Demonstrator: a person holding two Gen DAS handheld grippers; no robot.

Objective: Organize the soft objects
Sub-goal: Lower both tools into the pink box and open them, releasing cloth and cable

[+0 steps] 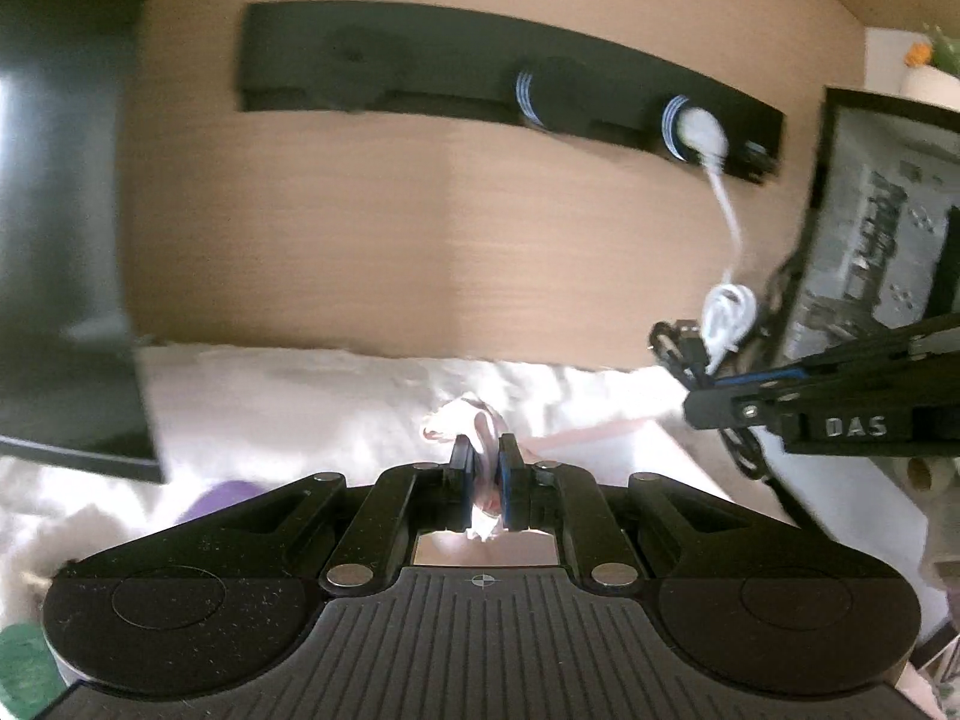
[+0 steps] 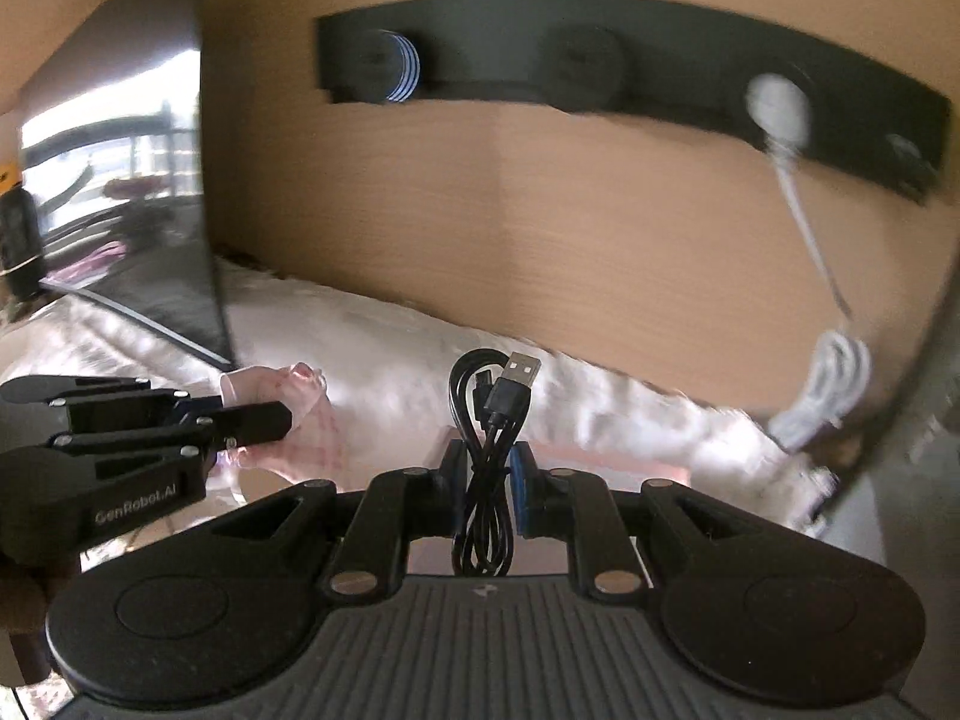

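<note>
White fluffy bedding (image 2: 420, 360) spreads below a wooden headboard (image 1: 420, 240); the left gripper (image 1: 485, 468) pinches a crumpled, pink-patterned white cloth (image 2: 288, 414) above it, while the right gripper (image 2: 487, 468) clamps a coiled black USB cable (image 2: 489, 420), its plug pointing up

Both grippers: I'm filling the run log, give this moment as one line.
left gripper: shut on pink-white cloth | right gripper: shut on coiled black USB cable | white cable: hanging from wall rack
</note>
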